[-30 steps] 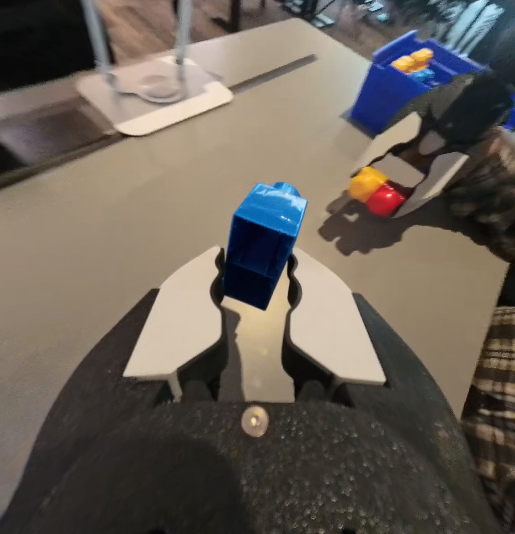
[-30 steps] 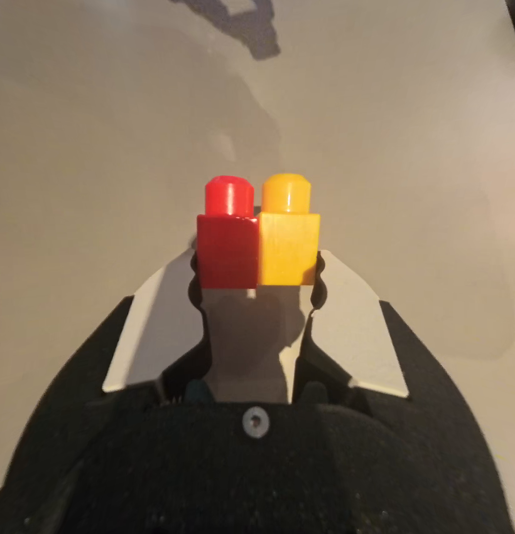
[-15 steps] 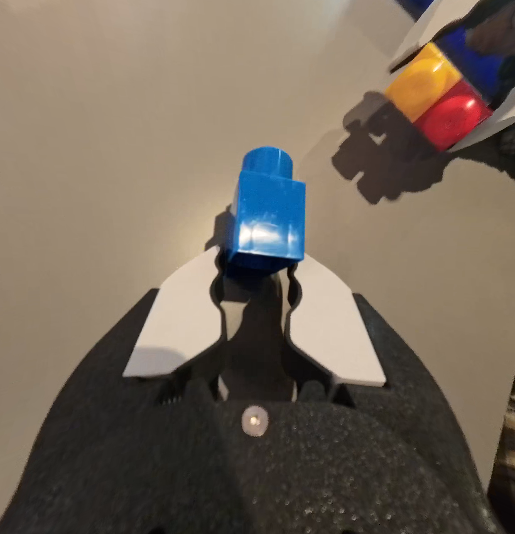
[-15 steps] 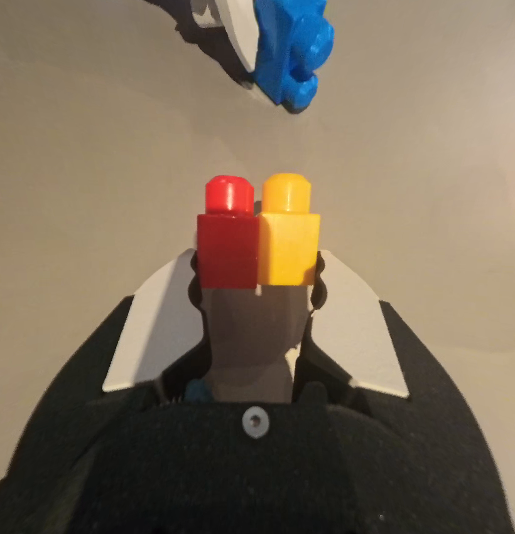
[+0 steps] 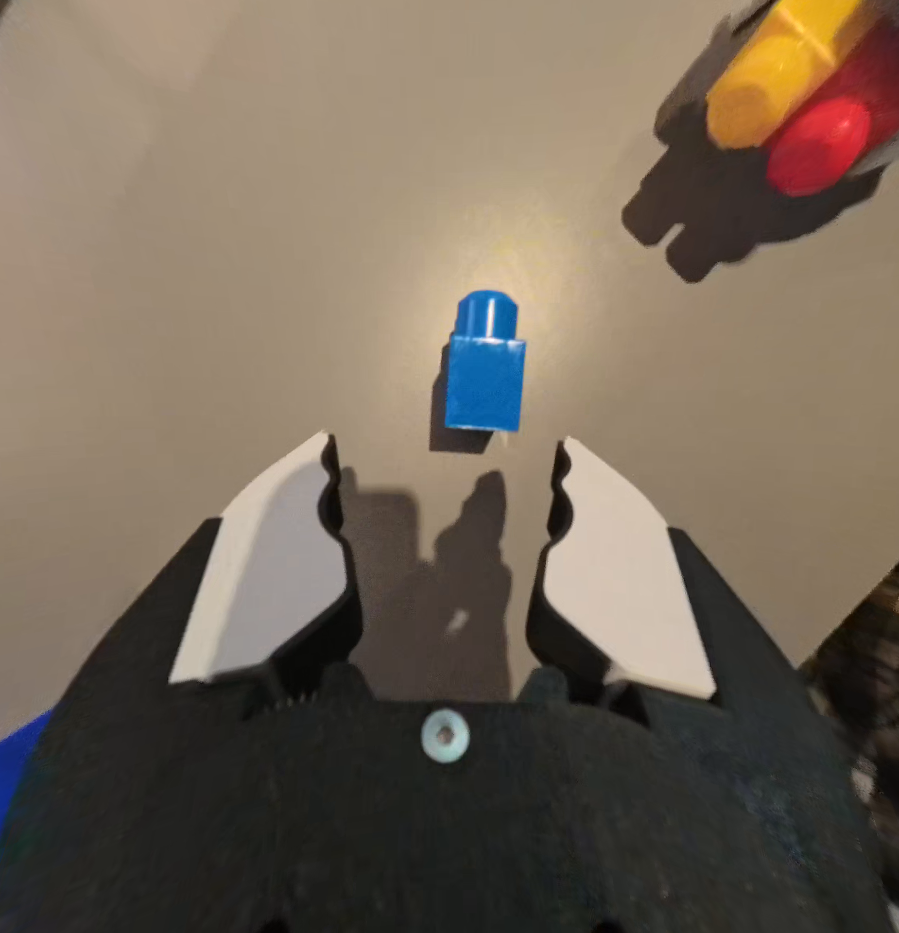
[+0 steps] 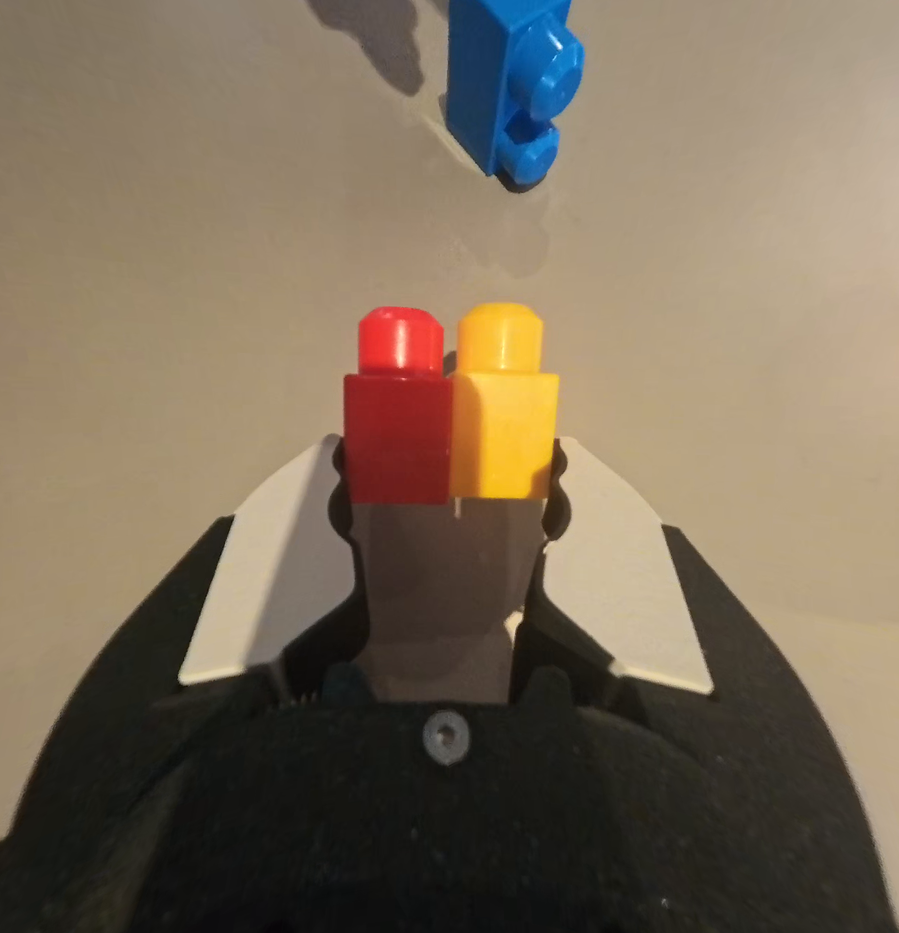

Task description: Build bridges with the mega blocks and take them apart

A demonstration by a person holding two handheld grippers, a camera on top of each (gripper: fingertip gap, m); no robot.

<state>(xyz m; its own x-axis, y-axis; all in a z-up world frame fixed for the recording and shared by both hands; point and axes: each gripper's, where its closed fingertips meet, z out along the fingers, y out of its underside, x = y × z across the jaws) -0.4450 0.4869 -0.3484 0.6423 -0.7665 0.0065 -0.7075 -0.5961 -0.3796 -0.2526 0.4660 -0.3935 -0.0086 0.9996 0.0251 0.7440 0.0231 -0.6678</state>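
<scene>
My left gripper [image 5: 445, 440] is open and empty, pointing down at the tan table [image 5: 185, 252]. A blue block [image 5: 485, 383] lies on its side on the table just beyond the fingertips, studs pointing away. It also shows at the top of the right wrist view [image 6: 508, 86], with two studs. My right gripper [image 6: 448, 444] is shut on a red block [image 6: 397, 439] and a yellow block [image 6: 503, 434], side by side, studs forward, above the table. These two blocks also show blurred at the top right of the left wrist view, yellow [image 5: 770, 65] and red [image 5: 821, 146].
A blue patch [image 5: 3, 757] shows at the lower left edge of the left wrist view. A plaid sleeve [image 5: 881, 656] is at the right edge. Dark shadows of the grippers fall on the table. Spacing between my two grippers at the tips: around 20 cm.
My left gripper has opened and let go of the blue block, which now lies on the table. My right gripper, still holding the red and yellow blocks, has come closer to the blue block.
</scene>
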